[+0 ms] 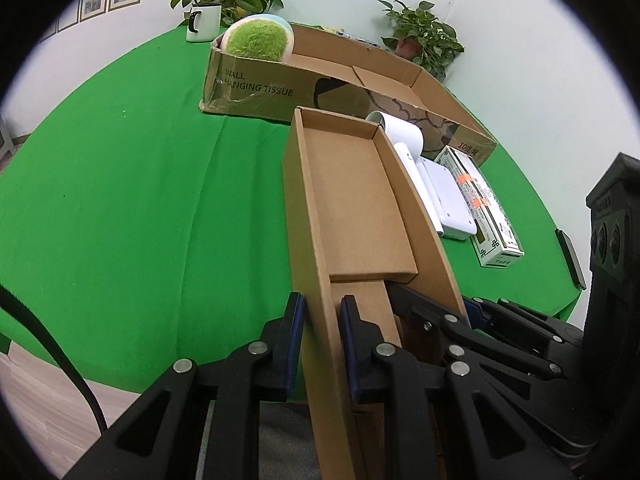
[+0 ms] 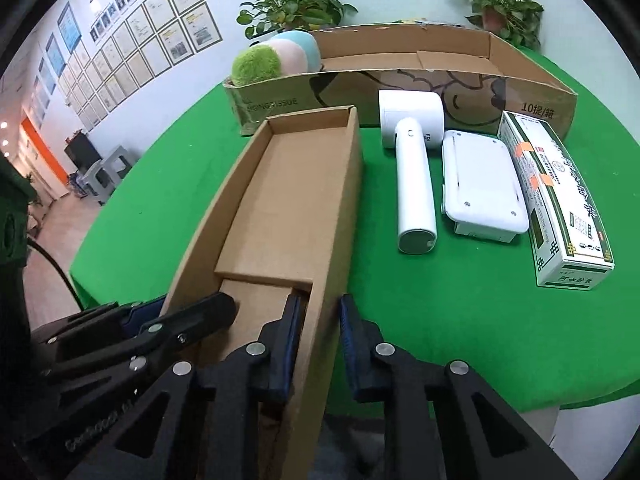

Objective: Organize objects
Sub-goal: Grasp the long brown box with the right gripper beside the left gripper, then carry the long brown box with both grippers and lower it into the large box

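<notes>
In the left wrist view, nearest the camera is the left tool (image 1: 320, 344). Its two fingers stand on either side of the left long wall of the small cardboard box (image 1: 352, 200), the blue pads close against it, so I judge that it holds this wall. The box is open and nothing lies in it; its near end hangs past the edge of the table (image 1: 120, 200). At the right, the right tool (image 1: 436, 312) grips the opposite wall. Behind stands the big carton (image 1: 256, 88) with a plush toy (image 1: 258, 38) in its left end.

In the right wrist view, nearest is the right tool (image 2: 320, 344), narrow on the right long wall of the small cardboard box (image 2: 288, 200), one finger inside and one outside. The left tool (image 2: 180, 316) appears at the lower left on the other wall. Right of the box, on the table (image 2: 440, 320), lie side by side a white handheld device (image 2: 414, 184), a white flat case (image 2: 482, 184) and a medicine package (image 2: 556, 200).

The step in hand seems to be the positioning of the box with both tools. The next move probably calls for setting it flat on the table, then opening one tool to fetch the nearest item, the device.
</notes>
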Demonstrator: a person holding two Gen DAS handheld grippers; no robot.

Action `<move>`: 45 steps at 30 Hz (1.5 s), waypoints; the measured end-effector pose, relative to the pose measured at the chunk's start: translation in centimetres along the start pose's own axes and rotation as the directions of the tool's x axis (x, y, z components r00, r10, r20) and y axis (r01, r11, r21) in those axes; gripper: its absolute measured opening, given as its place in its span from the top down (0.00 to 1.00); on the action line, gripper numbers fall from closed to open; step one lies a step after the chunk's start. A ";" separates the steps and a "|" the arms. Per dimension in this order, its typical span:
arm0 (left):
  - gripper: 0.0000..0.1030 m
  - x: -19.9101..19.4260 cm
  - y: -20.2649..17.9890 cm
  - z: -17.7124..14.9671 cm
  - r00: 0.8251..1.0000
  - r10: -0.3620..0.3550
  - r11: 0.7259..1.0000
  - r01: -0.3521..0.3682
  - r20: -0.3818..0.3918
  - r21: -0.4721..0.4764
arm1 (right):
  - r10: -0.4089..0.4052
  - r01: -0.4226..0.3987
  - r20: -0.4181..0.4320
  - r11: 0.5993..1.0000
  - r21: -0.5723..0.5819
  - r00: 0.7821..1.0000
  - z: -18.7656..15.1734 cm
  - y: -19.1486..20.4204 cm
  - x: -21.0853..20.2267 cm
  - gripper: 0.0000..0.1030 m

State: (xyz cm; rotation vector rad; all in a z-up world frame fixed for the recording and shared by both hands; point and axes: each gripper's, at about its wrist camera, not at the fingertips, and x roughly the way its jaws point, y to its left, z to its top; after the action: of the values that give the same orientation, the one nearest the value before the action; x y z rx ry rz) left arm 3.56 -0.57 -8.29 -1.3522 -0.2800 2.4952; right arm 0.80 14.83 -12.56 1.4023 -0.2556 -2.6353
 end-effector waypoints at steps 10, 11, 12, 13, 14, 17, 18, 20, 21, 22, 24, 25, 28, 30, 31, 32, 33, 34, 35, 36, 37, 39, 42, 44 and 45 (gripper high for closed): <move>0.83 -0.1 -0.7 -0.2 1.000 0.010 1.000 -0.010 -0.002 -0.012 | 0.001 -0.001 0.001 1.000 0.010 1.000 -0.1 -0.2 -0.1 0.84; 0.83 -0.2 -0.8 -0.2 1.000 0.010 1.000 -0.010 0.003 -0.011 | 0.000 0.000 0.004 1.000 0.011 1.000 0.0 -0.2 -0.1 0.85; 0.83 -0.4 -0.9 -0.1 1.000 0.008 1.000 -0.008 0.011 -0.006 | 0.000 0.000 0.009 1.000 0.012 1.000 0.1 -0.2 -0.1 0.85; 0.83 -0.8 -1.1 0.1 1.000 0.011 1.000 -0.011 0.028 0.003 | 0.000 -0.001 0.022 1.000 0.014 1.000 0.2 -0.2 -0.5 0.85; 0.83 -1.1 -1.4 0.3 0.999 0.013 1.000 -0.014 0.041 0.011 | 0.001 -0.002 0.032 1.000 0.014 0.999 0.3 -0.2 -0.8 0.85; 0.84 -2.2 -2.0 1.3 0.996 0.014 1.000 -0.017 0.088 0.024 | 0.002 -0.003 0.076 1.000 0.011 0.997 0.9 -0.2 -2.1 0.85; 0.84 -2.5 -2.1 1.6 0.995 0.013 0.999 -0.016 0.100 0.028 | 0.000 0.000 0.092 1.000 0.004 0.996 1.3 -0.1 -2.6 0.85; 0.84 -3.2 -2.6 2.6 0.991 0.007 0.999 -0.011 0.131 0.034 | -0.004 0.005 0.119 1.000 -0.009 0.993 2.1 0.0 -3.5 0.85; 0.84 -3.5 -2.8 3.1 0.989 0.006 0.999 -0.012 0.147 0.039 | -0.006 0.007 0.144 1.000 -0.012 0.990 2.7 0.0 -4.1 0.85; 0.84 -3.9 -3.0 3.6 0.986 0.005 0.999 -0.012 0.165 0.045 | -0.007 0.009 0.165 1.000 -0.014 0.986 3.2 -0.1 -4.7 0.85; 0.84 -4.5 -3.6 4.8 0.980 0.000 0.998 -0.012 0.197 0.061 | -0.005 0.008 0.195 1.000 -0.015 0.981 4.0 -0.2 -5.5 0.85; 0.84 -4.7 -3.9 5.5 0.977 -0.005 0.998 -0.010 0.211 0.068 | -0.008 0.011 0.214 1.000 -0.012 0.977 4.4 -0.3 -6.1 0.85; 0.84 -5.1 -4.9 7.6 0.969 -0.016 0.995 -0.008 0.248 0.096 | -0.020 0.023 0.267 1.000 -0.008 0.964 6.5 -0.5 -7.2 0.85; 0.84 -5.2 -5.6 9.2 0.963 -0.022 0.993 -0.009 0.267 0.114 | -0.027 0.032 0.288 0.999 -0.013 0.957 8.0 -0.8 -7.8 0.85; 0.84 -5.3 -5.9 10.1 0.960 -0.027 0.993 -0.007 0.278 0.122 | -0.032 0.041 0.302 0.999 -0.024 0.953 9.0 -1.0 -8.2 0.85; 0.85 -5.4 -6.2 10.9 0.956 -0.033 0.991 -0.006 0.291 0.131 | -0.035 0.046 0.314 0.999 -0.029 0.949 9.8 -1.1 -8.4 0.85; 0.85 -5.5 -6.6 11.8 0.952 -0.034 0.990 -0.009 0.303 0.140 | -0.038 0.050 0.326 0.998 -0.030 0.944 10.6 -1.2 -8.7 0.85; 0.85 -5.7 -7.0 12.6 0.948 -0.034 0.988 -0.015 0.317 0.151 | -0.042 0.055 0.340 0.998 -0.028 0.939 11.4 -1.3 -9.1 0.85; 0.85 -5.9 -7.5 13.7 0.942 -0.035 0.987 -0.021 0.334 0.162 | -0.042 0.055 0.355 0.998 -0.028 0.934 12.4 -1.5 -9.4 0.85; 0.85 -6.0 -7.7 14.4 0.939 -0.037 0.985 -0.023 0.343 0.169 | -0.041 0.056 0.372 0.998 -0.030 0.927 13.4 -1.7 -9.9 0.85; 0.85 -6.2 -8.1 15.4 0.933 -0.040 0.983 -0.027 0.358 0.180 | -0.042 0.057 0.381 0.998 -0.028 0.924 14.0 -1.8 -10.1 0.85; 0.85 -6.4 -8.3 16.9 0.927 -0.044 0.981 -0.030 0.373 0.190 | -0.044 0.060 0.403 0.998 -0.029 0.914 15.6 -1.9 -10.9 0.84; 0.86 -6.9 -8.5 18.7 0.914 -0.040 0.980 -0.044 0.404 0.197 | -0.045 0.068 0.429 0.997 -0.040 0.902 17.8 -1.9 -11.6 0.84; 0.87 -7.0 -8.5 19.7 0.907 -0.032 0.979 -0.056 0.419 0.196 | -0.039 0.066 0.440 0.997 -0.047 0.897 19.4 -1.8 -11.9 0.83; 0.87 -7.0 -8.5 20.3 0.904 -0.031 0.979 -0.058 0.426 0.194 | -0.038 0.067 0.445 0.996 -0.051 0.895 20.1 -1.7 -12.0 0.83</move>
State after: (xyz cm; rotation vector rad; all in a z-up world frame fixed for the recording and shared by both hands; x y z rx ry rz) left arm -8.47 4.34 10.75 -0.7192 -0.0998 2.7240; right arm -9.33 20.61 7.84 0.7782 -0.1787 -2.9498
